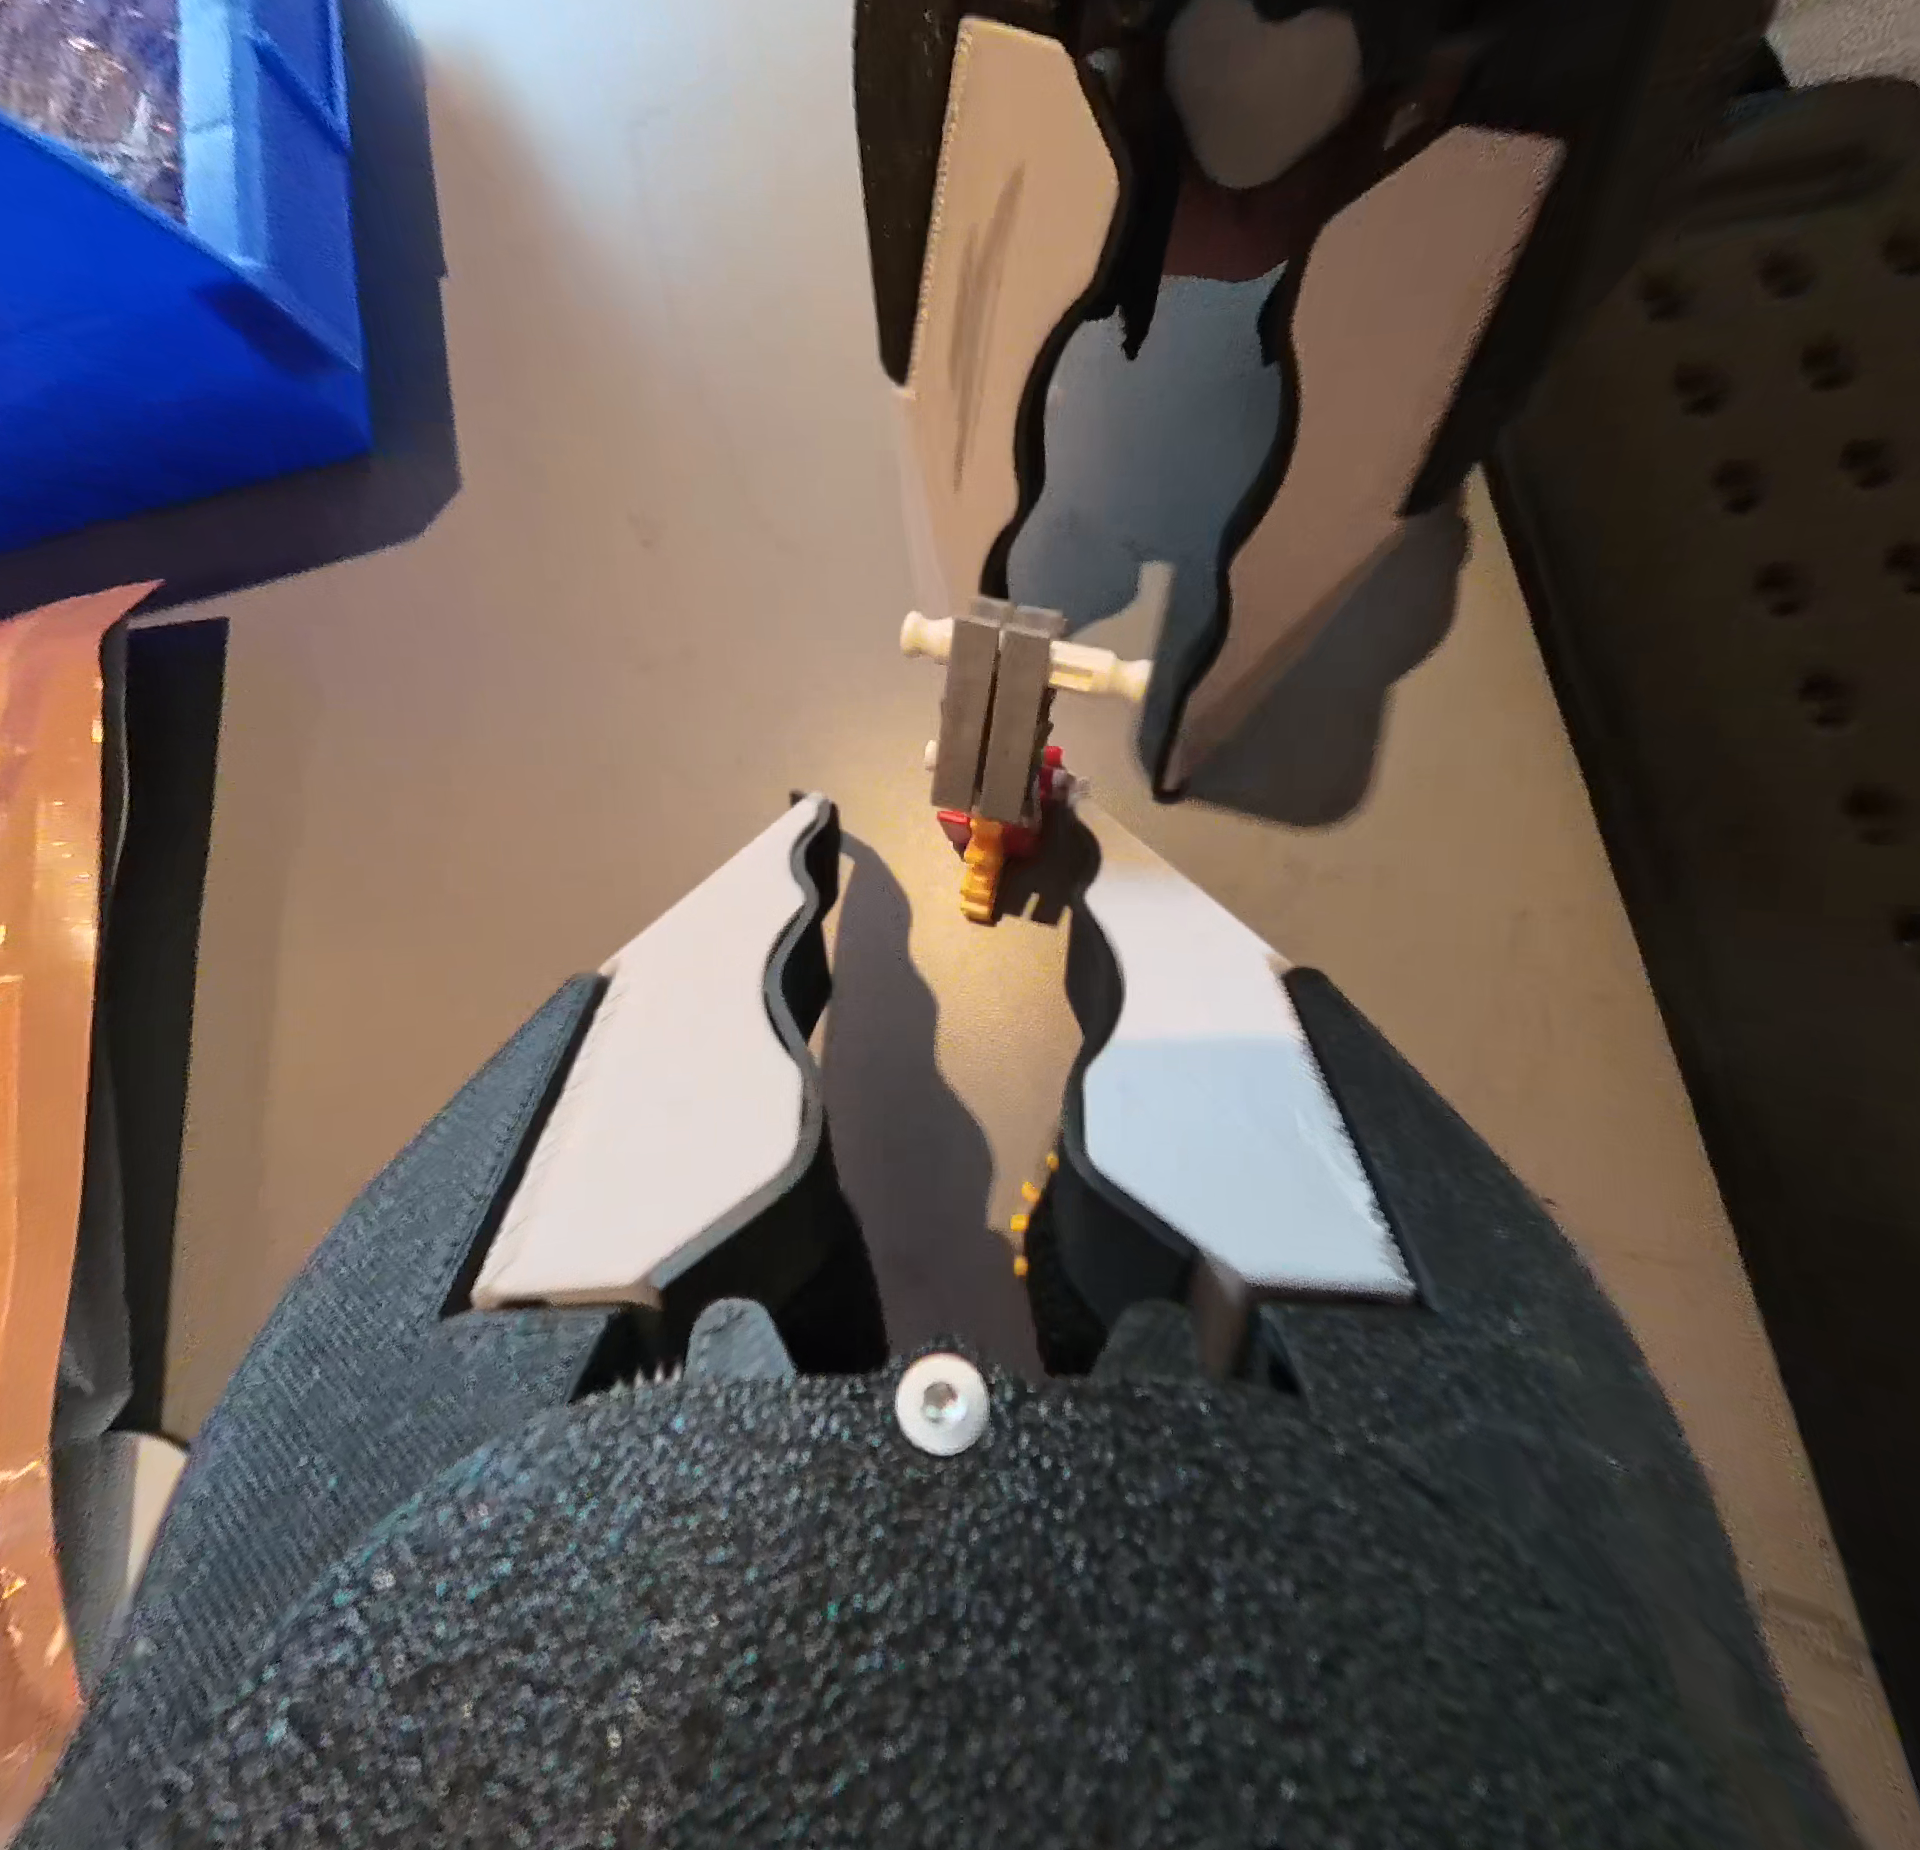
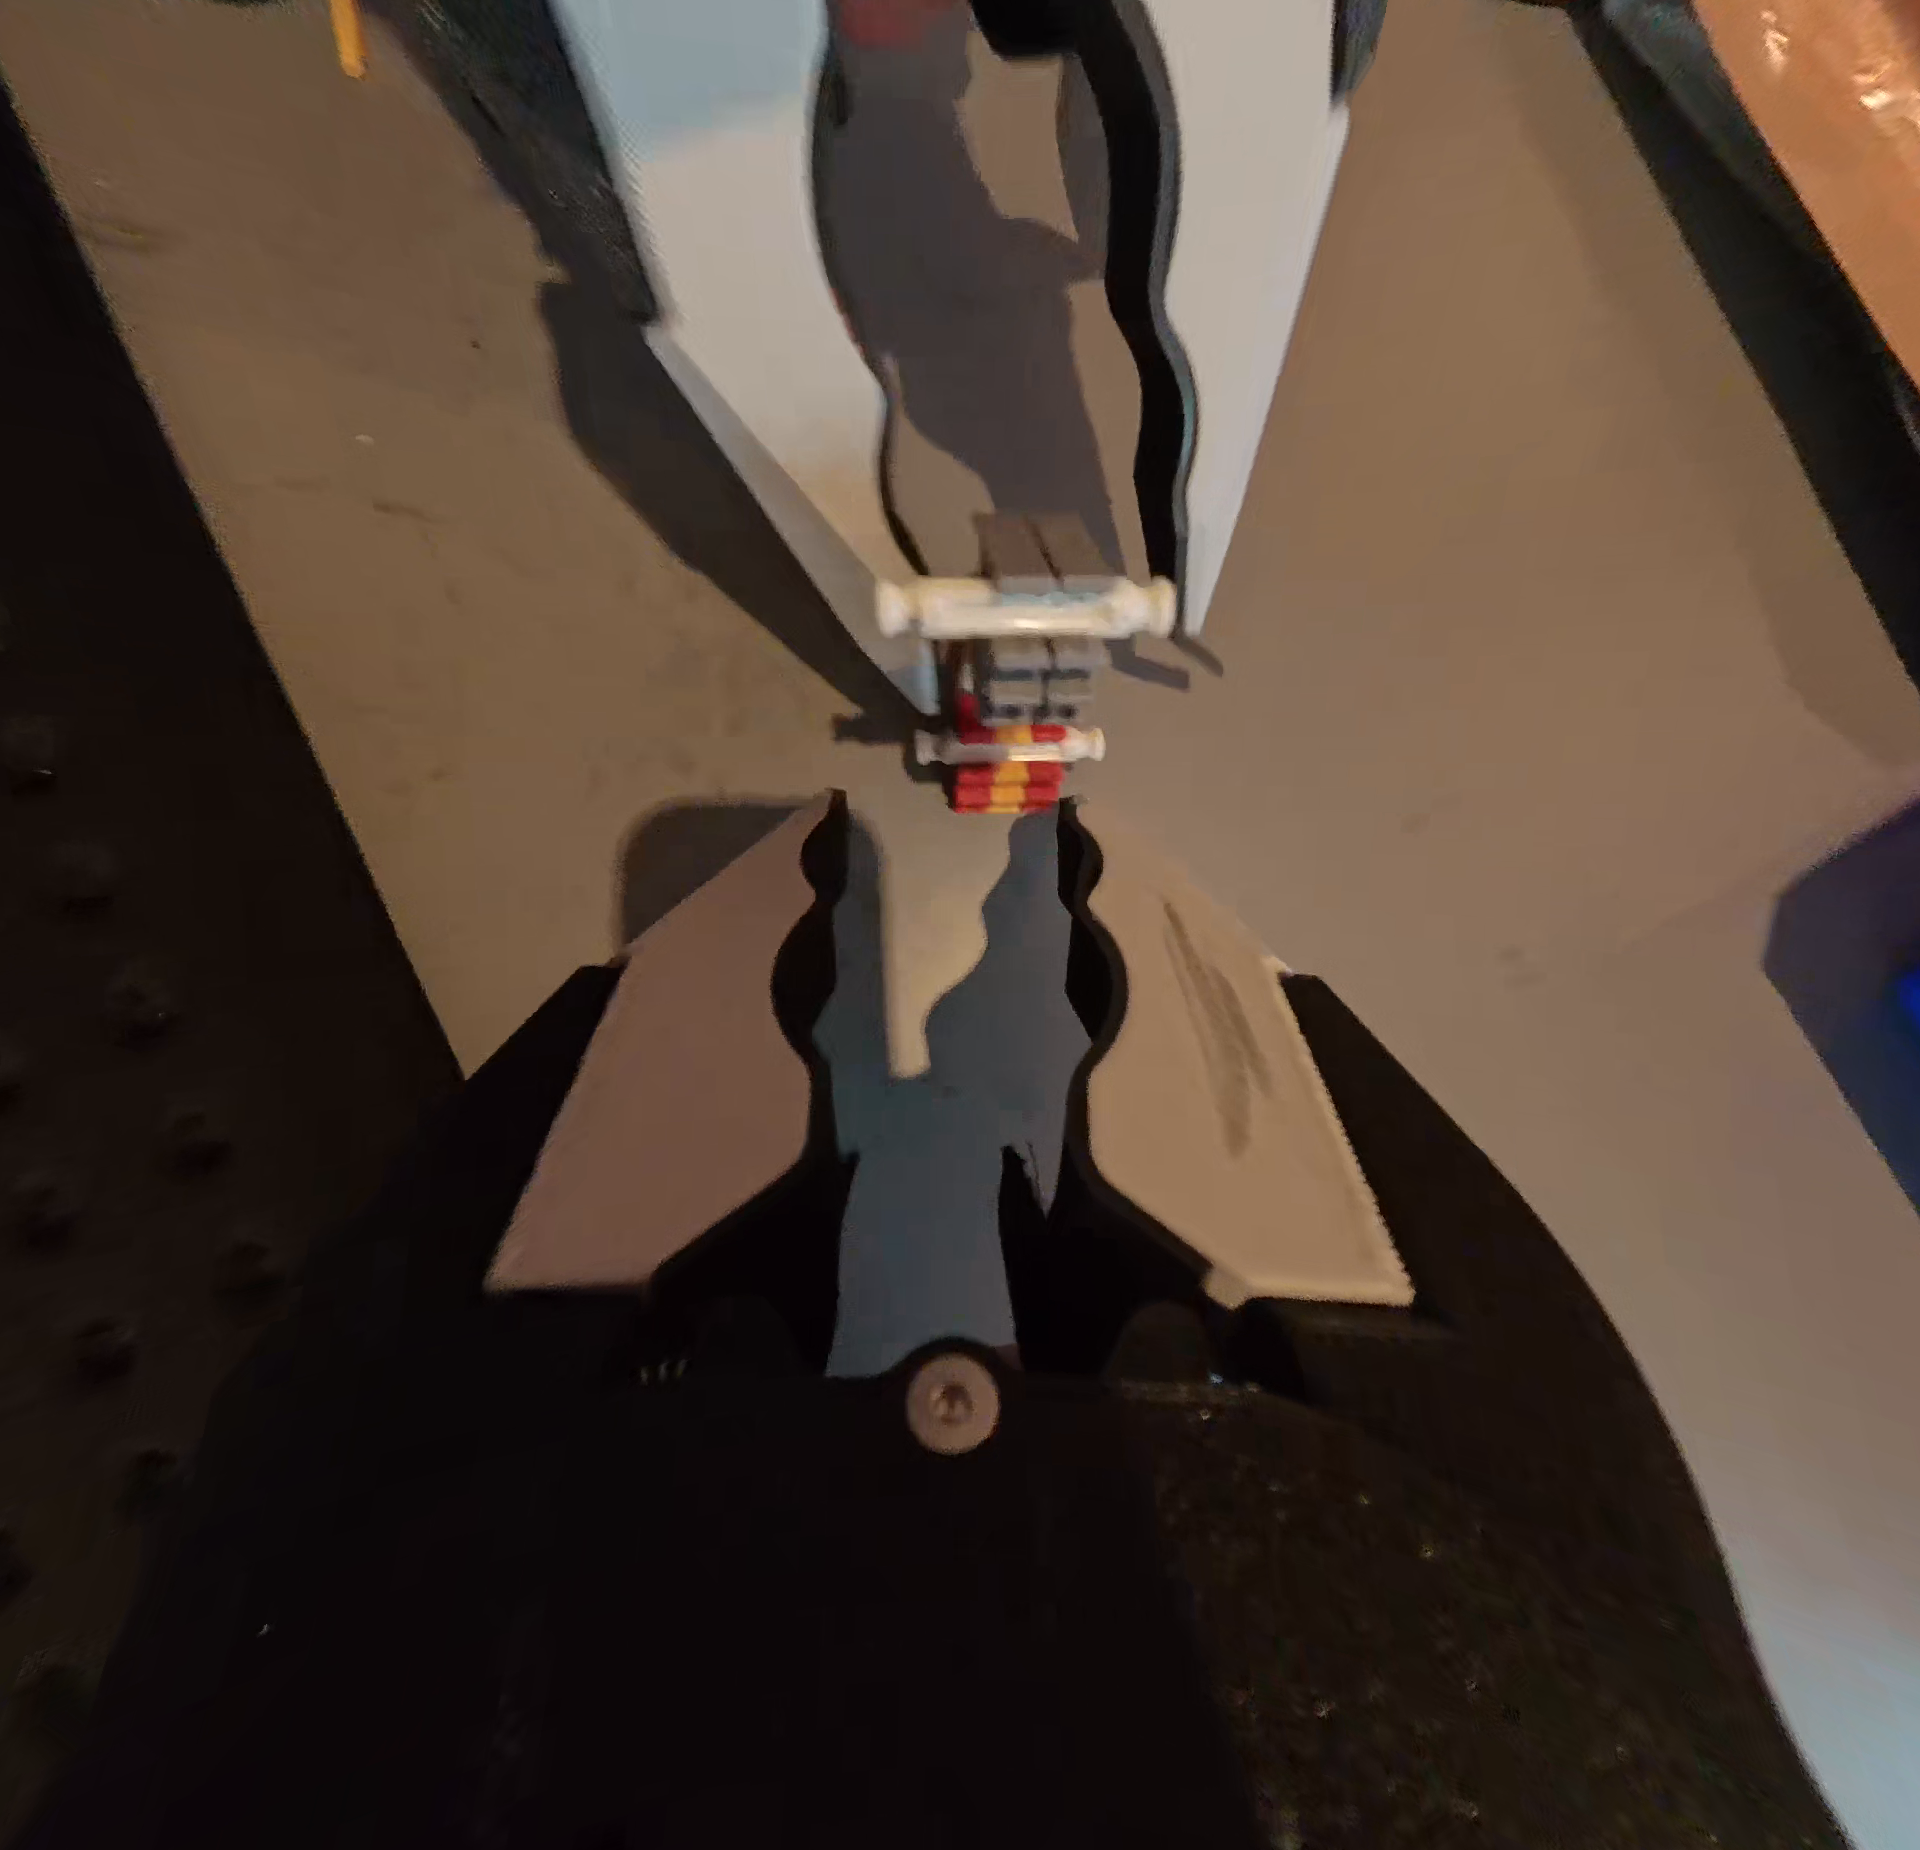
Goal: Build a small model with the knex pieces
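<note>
A small brick assembly [image 1: 992, 720] of grey blocks, white bars and red and yellow pieces stands on the beige table [image 1: 623, 657]. My left gripper [image 1: 956, 829] is open, and its fingertips flank the assembly's yellow lower end without gripping it. My right gripper [image 1: 1075, 694] comes in from the opposite side, also open, with its tips close beside the upper white bar. In the right wrist view the assembly [image 2: 1023, 678] sits just beyond my right gripper [image 2: 951, 808], with the left gripper's fingers [image 2: 727, 429] on either side of it from the far side.
A blue bin [image 1: 156, 294] stands at the far left, above an orange-brown translucent sheet [image 1: 42, 969]. A black perforated board [image 1: 1766, 553] runs along the right edge of the table. A small yellow piece [image 2: 343, 13] lies far off on the table. The tips of both grippers are at nearly the same place.
</note>
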### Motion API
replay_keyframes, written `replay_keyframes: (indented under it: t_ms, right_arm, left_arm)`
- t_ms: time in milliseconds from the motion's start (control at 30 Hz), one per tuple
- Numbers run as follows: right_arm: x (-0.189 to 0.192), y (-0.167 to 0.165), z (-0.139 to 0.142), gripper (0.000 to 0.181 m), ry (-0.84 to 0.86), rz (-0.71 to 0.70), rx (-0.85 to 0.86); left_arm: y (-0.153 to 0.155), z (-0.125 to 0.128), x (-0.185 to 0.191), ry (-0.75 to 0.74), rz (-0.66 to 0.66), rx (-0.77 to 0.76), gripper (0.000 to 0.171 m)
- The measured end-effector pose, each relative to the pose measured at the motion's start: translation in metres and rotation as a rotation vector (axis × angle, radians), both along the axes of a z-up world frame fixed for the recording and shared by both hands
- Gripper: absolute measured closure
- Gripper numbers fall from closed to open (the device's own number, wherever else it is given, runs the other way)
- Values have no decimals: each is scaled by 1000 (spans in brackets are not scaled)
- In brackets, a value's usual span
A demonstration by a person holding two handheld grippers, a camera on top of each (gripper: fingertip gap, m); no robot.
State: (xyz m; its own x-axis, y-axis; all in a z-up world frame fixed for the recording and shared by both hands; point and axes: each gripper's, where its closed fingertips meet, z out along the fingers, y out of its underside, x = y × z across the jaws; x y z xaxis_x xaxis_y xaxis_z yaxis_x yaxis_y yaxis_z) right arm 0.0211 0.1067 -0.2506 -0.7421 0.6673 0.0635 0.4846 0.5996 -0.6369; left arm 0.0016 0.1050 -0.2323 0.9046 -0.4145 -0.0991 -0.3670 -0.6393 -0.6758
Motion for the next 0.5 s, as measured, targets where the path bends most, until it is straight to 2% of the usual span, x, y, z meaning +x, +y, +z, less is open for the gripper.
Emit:
replay_keyframes:
  t_ms: [167, 233, 500]
  right_arm:
    - [-1, -2, 0, 138, 1, -19, 24]
    - [1, -3, 0, 145, -12, -26, 10]
    - [3, 4, 4, 145, 6, -83, 15]
  left_arm:
    - [4, -2, -18, 105, 62, 0, 137]
    - [4, 0, -26, 158, 82, -2, 140]
    - [-4, -8, -23, 91, 71, -51, 131]
